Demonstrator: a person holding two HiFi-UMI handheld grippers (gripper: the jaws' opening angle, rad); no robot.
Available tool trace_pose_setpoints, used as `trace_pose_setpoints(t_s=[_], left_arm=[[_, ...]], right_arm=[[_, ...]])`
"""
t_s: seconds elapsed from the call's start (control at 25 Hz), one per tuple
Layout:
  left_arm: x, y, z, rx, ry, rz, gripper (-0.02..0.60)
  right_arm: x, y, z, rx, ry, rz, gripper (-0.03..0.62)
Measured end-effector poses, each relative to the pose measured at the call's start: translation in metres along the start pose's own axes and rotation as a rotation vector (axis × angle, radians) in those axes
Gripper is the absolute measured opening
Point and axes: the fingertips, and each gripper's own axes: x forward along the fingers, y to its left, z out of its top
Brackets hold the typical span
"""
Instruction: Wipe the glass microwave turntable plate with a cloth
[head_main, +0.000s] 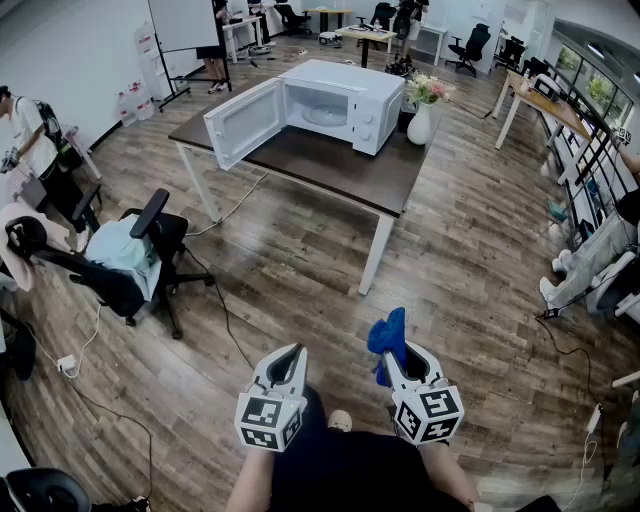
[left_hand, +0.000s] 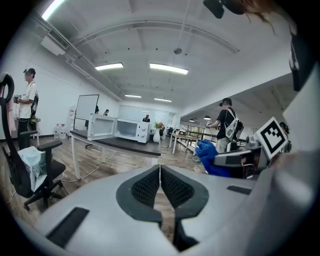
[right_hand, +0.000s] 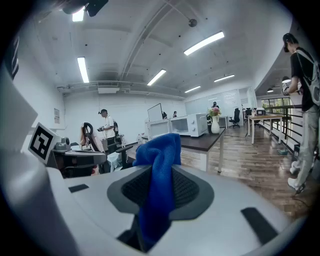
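Status: wiping not yet begun, and judged not possible from this position.

Left tool (head_main: 296, 352): closed, jaws pressed together, nothing between them. Held low at the near edge, left of centre.

Right tool (head_main: 392, 350): clamped on blue cloth (head_main: 386, 335), one fold standing above the jaws, the rest hanging down between them. Held low and near, just right of the left tool.

Plate (head_main: 326, 115): lying flat inside microwave (head_main: 345, 100) on the far tabletop (head_main: 335, 165). Door (head_main: 244, 122) swung wide to the left, cavity exposed toward the near-left. Vase (head_main: 420, 124) with flowers just right of the microwave.

Governing relation: plate far ahead of both tools and slightly left of them, well apart, with bare floor (head_main: 300, 270) between. Left tool marginally closer in line with the opening, but the cloth sits in the right one. Next move therefore judged to be a walk forward, ending in front of the cavity, right of the open door, cloth side leading.

Hazards noted:
- Door reaching to the tabletop's near-left corner, liable to be knocked on approach.
- Vase close to the right side of the microwave, within elbow reach during wiping.
- Cable (head_main: 235, 205) trailing from tabletop to floor on the left.
- Chair (head_main: 130, 255) at left, clear of a straight path.
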Motion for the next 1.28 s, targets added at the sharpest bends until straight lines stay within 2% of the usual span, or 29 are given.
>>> trace_pose_setpoints(t_s=[0.52, 0.76, 1.04, 1.28], left_arm=[[-0.005, 0.003, -0.010, -0.013, 0.015, 0.026, 0.009], [0.000, 0.020, -0.004, -0.016, 0.032, 0.049, 0.009], [0.040, 0.056, 0.006, -0.024, 0.041, 0.054, 0.009], [0.104, 0.113, 0.036, -0.014, 0.047, 0.034, 0.009]], right_arm=[[-0.004, -0.005, -0.009, 0.055, -0.002, -0.004, 0.101], [0.011, -0.011, -0.001, 0.066, 0.020, -0.016, 0.106], [0.067, -0.018, 0.009, 0.074, 0.044, -0.003, 0.107], [0.146, -0.033, 0.041, 0.081, 0.049, -0.022, 0.109]])
